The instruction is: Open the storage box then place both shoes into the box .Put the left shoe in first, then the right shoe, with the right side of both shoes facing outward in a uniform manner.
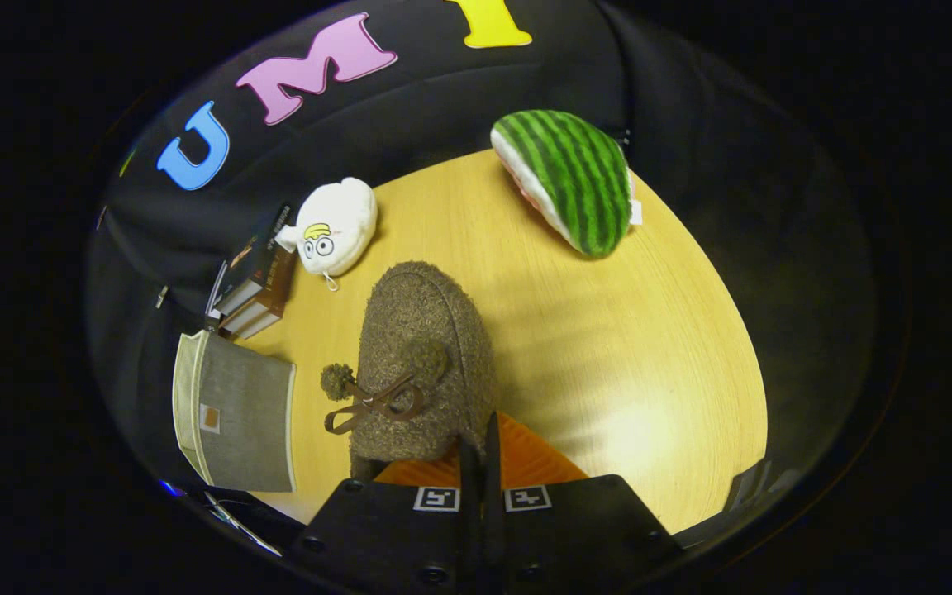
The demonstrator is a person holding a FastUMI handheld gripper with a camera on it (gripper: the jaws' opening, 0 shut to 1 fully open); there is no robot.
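Observation:
A brown fuzzy shoe [422, 355] with two pom-poms and a brown bow on its top lies lengthwise just ahead of my fingers, toe pointing away from me. My gripper [480, 436] is shut on the shoe, its two fingers pressed close together on the heel-end rim. The grey fabric storage box [236, 413] with a pale trim and a small tag stands to the left of the shoe, near the table's left edge. I cannot tell whether its lid is open.
On the round wooden table [649, 347], a white plush toy [334, 225] and a stack of books [253, 281] lie beyond the box. A watermelon plush [568, 178] sits at the far right. Black cloth walls surround the table.

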